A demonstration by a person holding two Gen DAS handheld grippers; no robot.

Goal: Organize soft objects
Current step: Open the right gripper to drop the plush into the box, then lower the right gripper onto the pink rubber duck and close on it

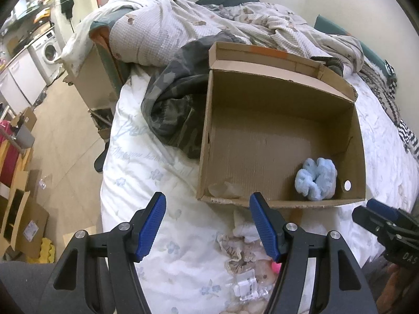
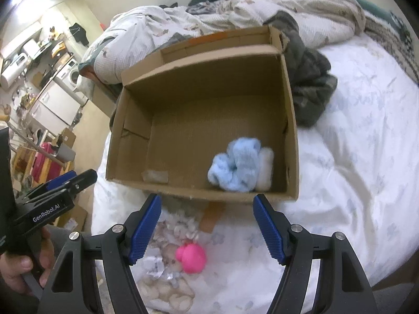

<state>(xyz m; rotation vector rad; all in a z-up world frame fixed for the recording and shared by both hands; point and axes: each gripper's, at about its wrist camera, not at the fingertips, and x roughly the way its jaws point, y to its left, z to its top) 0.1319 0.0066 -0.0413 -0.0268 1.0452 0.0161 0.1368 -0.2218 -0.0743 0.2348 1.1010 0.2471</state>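
Note:
An open cardboard box lies on the bed. A fluffy light-blue soft item sits in its near right corner, with a white fluffy piece beside it. My left gripper is open and empty, just short of the box's near edge. My right gripper is open and empty, also at the near edge. On the sheet under the grippers lie a beige frilly doll or soft toy and a bright pink soft item. The other gripper shows at each view's side.
A camouflage garment lies against the box. A rumpled duvet covers the bed's far end. A striped cloth lies at the right. Left of the bed are floor, cardboard boxes and a washing machine.

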